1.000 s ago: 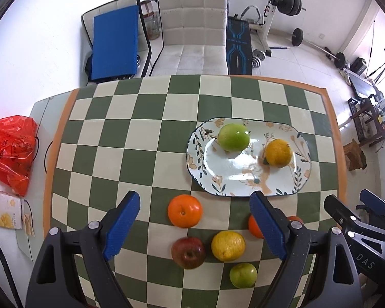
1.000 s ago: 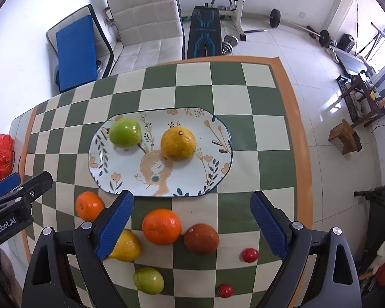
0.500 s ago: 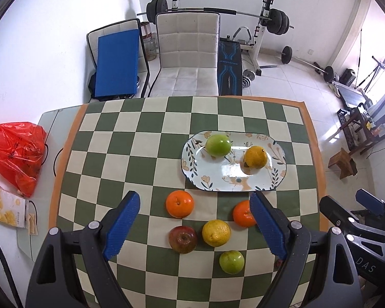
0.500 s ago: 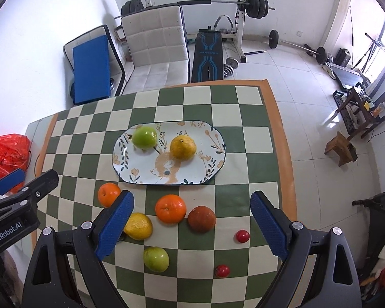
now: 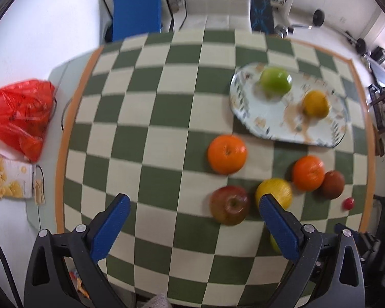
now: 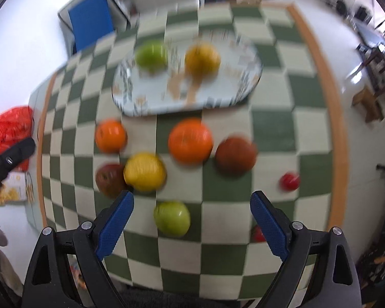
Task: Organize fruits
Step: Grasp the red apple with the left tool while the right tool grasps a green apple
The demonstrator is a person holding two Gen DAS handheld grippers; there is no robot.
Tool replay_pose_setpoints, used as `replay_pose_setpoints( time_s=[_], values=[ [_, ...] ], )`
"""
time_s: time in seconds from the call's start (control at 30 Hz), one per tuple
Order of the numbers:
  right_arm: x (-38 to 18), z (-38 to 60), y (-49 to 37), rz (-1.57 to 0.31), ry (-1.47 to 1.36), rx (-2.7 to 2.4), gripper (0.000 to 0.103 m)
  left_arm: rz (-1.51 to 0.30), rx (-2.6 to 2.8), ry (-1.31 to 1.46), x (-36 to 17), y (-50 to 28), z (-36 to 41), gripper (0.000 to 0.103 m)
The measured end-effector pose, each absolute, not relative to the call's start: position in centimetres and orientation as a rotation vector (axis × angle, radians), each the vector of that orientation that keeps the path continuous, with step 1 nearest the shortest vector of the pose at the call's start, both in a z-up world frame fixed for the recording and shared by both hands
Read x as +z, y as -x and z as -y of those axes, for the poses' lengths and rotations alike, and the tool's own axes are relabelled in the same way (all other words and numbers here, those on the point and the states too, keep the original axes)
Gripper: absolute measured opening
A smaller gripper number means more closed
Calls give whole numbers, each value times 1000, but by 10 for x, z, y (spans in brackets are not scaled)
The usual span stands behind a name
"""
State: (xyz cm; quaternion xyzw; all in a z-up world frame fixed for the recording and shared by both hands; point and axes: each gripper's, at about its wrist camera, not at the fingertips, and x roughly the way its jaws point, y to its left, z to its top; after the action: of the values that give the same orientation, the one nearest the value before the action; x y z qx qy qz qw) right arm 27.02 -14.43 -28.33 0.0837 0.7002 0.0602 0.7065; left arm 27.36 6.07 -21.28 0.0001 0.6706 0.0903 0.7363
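A floral oval plate (image 6: 218,97) (image 5: 274,125) holds a green apple (image 6: 151,55) (image 5: 276,80) and a yellow orange (image 6: 202,57) (image 5: 316,104). Loose on the checked cloth lie two oranges (image 6: 190,140) (image 6: 111,136), a lemon (image 6: 144,171), a red apple (image 6: 109,179) (image 5: 229,205), a brown fruit (image 6: 235,155), a green apple (image 6: 172,218) and two small red fruits (image 6: 289,181). My right gripper (image 6: 191,225) is open, low over the near green apple. My left gripper (image 5: 195,228) is open, left of the red apple.
A red plastic bag (image 5: 20,113) and a snack box (image 5: 7,182) lie left of the cloth. A white chair (image 5: 218,2) and blue mat (image 5: 136,7) stand beyond the table; gym weights are behind. The table's near edge is close below both grippers.
Both grippers have dropped closer to the table and toward its near edge. The left view has swung left. Both now frames are motion-blurred. No fruit has moved.
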Motion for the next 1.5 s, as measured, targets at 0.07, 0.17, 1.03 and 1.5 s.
replay_pose_setpoints(
  time_s=[0.07,0.17,1.03,1.5],
  values=[
    [-321,132,-258,-1640,-197,157,94,-1521,204,21,-231,-269,-67,103],
    [-362,115,-244,-1720,-194,174,86,-1573,200,72,-251,-267,-73,103],
    [-400,121,-233,-1792,-220,101,59,-1722,-40,53,-330,-270,-28,61],
    [-400,156,-242,-1801,-296,113,64,-1760,-26,89,-345,-227,-23,62]
  ],
)
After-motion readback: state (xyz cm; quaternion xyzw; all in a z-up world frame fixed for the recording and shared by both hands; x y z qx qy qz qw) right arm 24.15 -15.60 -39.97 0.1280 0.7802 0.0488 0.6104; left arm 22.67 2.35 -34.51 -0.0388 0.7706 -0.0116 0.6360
